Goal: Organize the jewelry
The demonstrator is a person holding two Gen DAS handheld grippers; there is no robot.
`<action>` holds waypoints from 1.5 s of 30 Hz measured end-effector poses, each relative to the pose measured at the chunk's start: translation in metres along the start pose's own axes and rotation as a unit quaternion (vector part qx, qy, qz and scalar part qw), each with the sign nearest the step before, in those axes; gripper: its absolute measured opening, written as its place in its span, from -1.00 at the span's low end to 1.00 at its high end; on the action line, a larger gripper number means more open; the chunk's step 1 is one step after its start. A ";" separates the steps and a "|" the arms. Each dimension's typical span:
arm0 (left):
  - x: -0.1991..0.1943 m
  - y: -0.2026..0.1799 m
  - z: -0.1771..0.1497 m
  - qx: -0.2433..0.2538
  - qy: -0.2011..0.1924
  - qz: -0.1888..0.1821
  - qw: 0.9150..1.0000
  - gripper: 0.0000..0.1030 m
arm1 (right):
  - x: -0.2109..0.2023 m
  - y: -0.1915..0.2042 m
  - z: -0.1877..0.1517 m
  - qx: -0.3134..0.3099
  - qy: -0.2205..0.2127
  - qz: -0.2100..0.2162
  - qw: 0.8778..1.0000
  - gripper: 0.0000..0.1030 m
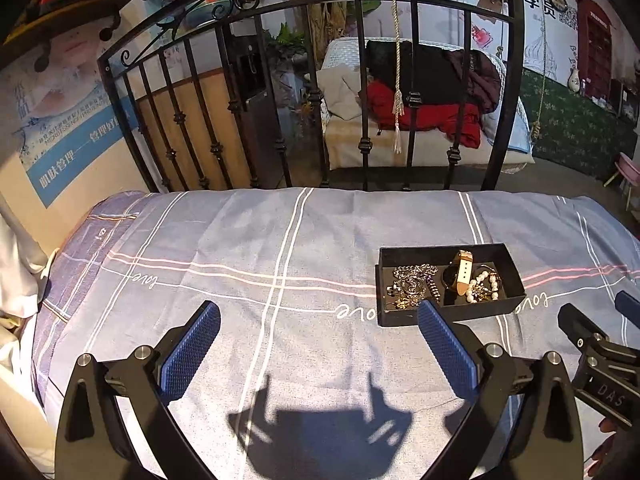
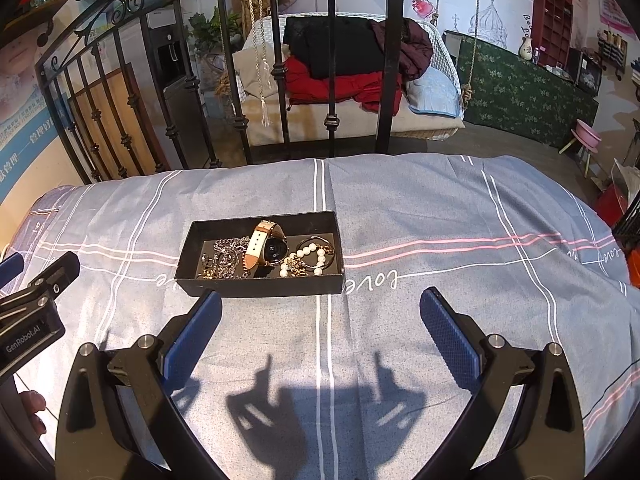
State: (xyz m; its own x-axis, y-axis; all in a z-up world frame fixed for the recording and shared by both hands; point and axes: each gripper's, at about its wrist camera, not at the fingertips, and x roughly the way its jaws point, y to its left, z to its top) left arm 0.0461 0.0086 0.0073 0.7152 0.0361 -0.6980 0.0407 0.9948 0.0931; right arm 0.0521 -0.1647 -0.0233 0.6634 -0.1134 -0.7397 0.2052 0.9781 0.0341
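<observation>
A black jewelry box [image 1: 516,276] [image 2: 192,248] lies open on the bed. In it are a metal chain necklace [image 1: 410,280] [image 2: 224,258], a watch with a tan and white strap [image 1: 464,272] [image 2: 266,248] and a pearl bracelet [image 1: 482,284] [image 2: 308,258]. My left gripper [image 1: 320,320] is open and empty, hovering over the sheet, with its right finger just in front of the box's near left corner. My right gripper [image 2: 320,308] is open and empty, just in front of the box's near edge.
The bed has a blue-grey checked sheet [image 1: 240,248] [image 2: 440,208]. A black iron bed frame [image 1: 360,80] [image 2: 328,60] stands at its far edge. The right gripper shows at the right edge of the left wrist view [image 1: 600,344]; the left gripper shows at the left edge of the right wrist view [image 2: 36,292].
</observation>
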 end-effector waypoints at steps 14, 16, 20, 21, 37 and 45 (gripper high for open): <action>0.003 -0.005 0.000 0.006 0.012 -0.027 1.000 0.88 | -0.002 0.001 0.004 -0.002 -0.003 0.000 1.000 0.90; 0.003 -0.006 0.000 0.008 0.013 -0.028 0.999 0.88 | -0.002 0.002 0.004 -0.003 -0.004 0.001 1.000 0.90; 0.003 -0.006 0.001 0.009 0.012 -0.030 0.999 0.88 | -0.003 0.002 0.004 -0.003 -0.005 0.001 1.000 0.90; 0.003 -0.006 0.001 0.009 0.012 -0.030 0.999 0.88 | -0.003 0.002 0.004 -0.003 -0.005 0.001 1.000 0.90; 0.004 -0.005 0.001 0.010 0.016 -0.035 0.999 0.88 | -0.002 0.002 0.005 -0.001 -0.004 0.001 1.000 0.90; 0.002 -0.003 0.000 0.008 0.011 -0.012 1.000 0.88 | -0.002 0.002 0.004 -0.001 -0.004 0.000 1.000 0.90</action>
State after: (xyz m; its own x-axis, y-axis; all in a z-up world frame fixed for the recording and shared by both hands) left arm 0.0478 0.0055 0.0055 0.6986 0.0154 -0.7154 0.0689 0.9937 0.0887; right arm 0.0536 -0.1635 -0.0193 0.6689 -0.1141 -0.7345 0.2030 0.9786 0.0328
